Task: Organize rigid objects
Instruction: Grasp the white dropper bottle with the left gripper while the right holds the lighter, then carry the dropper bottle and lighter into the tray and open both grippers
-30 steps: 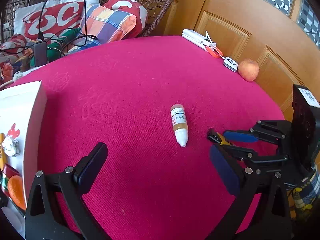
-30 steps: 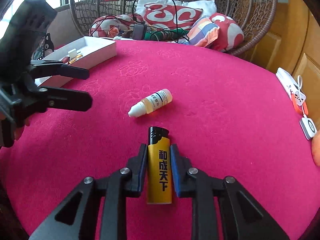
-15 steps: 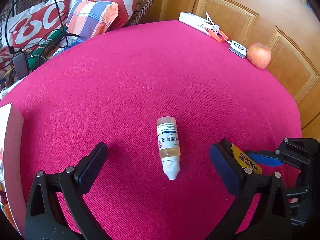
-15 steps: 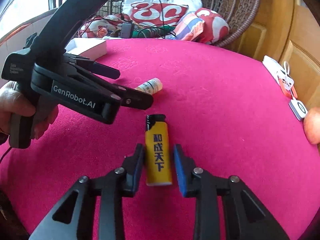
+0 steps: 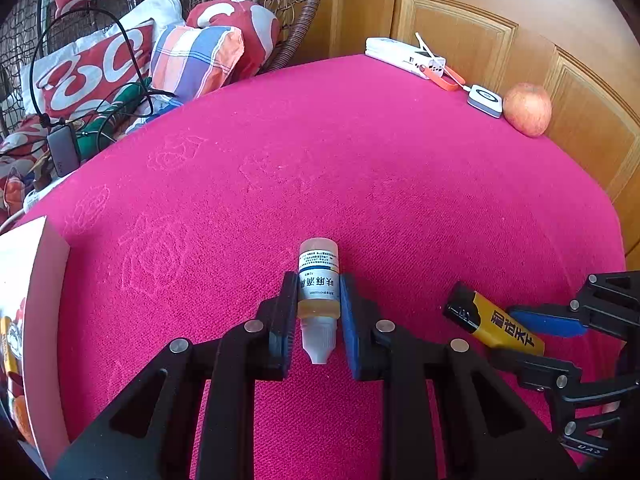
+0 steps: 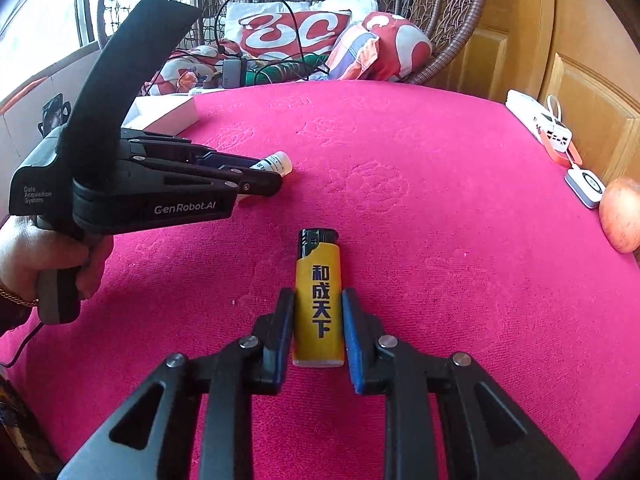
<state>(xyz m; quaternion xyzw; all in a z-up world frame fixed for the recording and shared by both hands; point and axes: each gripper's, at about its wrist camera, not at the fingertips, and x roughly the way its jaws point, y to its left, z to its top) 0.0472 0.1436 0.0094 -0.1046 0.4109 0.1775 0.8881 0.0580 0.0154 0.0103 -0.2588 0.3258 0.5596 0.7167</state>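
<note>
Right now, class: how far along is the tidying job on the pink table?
Done: some items already lie in the white box. In hand: the left gripper grips the dropper bottle, and the right gripper the yellow lighter. Left: boxing both.

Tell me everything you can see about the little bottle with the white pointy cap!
The dropper bottle is small, of clear plastic with yellowish liquid inside. It has a white label with a blue band and blue writing, and a white cone-shaped cap that points toward the left wrist camera. It lies on its side on the pink tablecloth. The left tongs are shut on its middle, one pad against each side. In the right wrist view only its flat bottom end pokes out past them.
</note>
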